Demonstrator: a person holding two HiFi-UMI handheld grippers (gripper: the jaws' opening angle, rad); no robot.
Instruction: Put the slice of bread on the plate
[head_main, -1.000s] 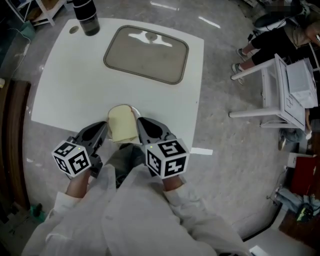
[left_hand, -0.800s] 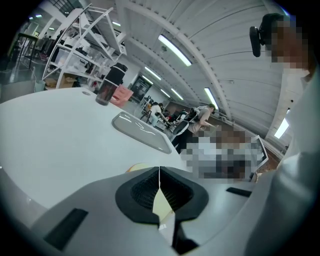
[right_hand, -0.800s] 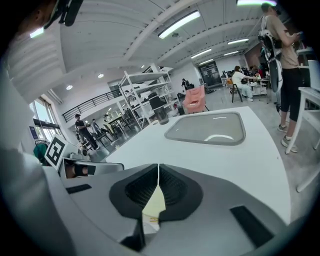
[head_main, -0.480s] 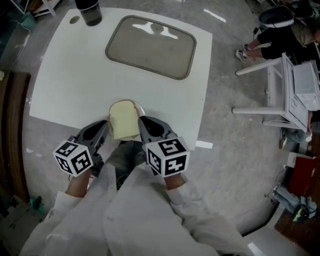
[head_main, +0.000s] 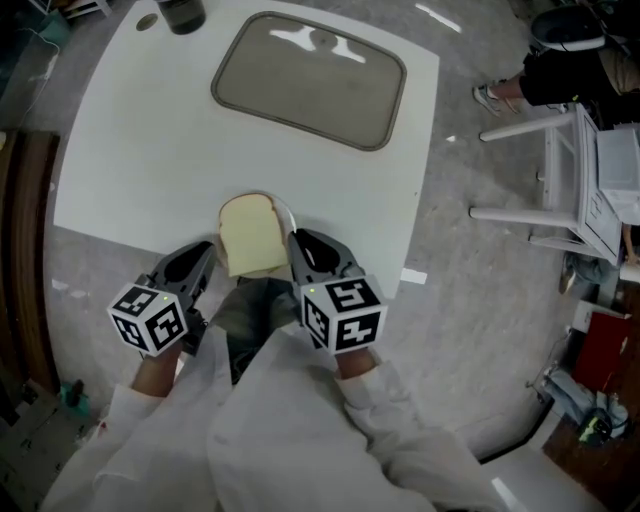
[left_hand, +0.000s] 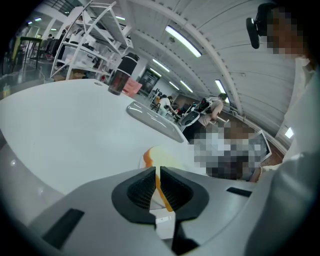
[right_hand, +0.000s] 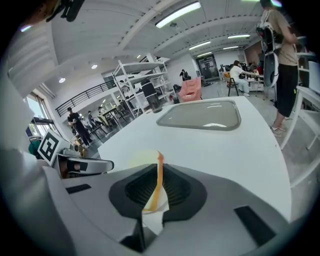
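Observation:
The slice of bread (head_main: 252, 235) is pale yellow with an orange crust and lies flat over the near edge of the white table (head_main: 150, 150). My left gripper (head_main: 213, 262) is shut on its left edge and my right gripper (head_main: 293, 250) is shut on its right edge. Each gripper view shows the thin orange crust (left_hand: 159, 186) (right_hand: 158, 182) pinched between the dark pads. A white plate rim (head_main: 287, 212) curves out from under the slice's far right side. The rest of the plate is hidden by the bread.
A grey sunken tray (head_main: 308, 80) lies at the far side of the table. A dark cylinder (head_main: 180, 14) stands at the far left corner. White chairs (head_main: 570, 180) and a seated person (head_main: 575, 70) are on the floor to the right.
The slice, still held by both grippers, now reaches a little farther in over the table edge. The head view has shifted toward the table.

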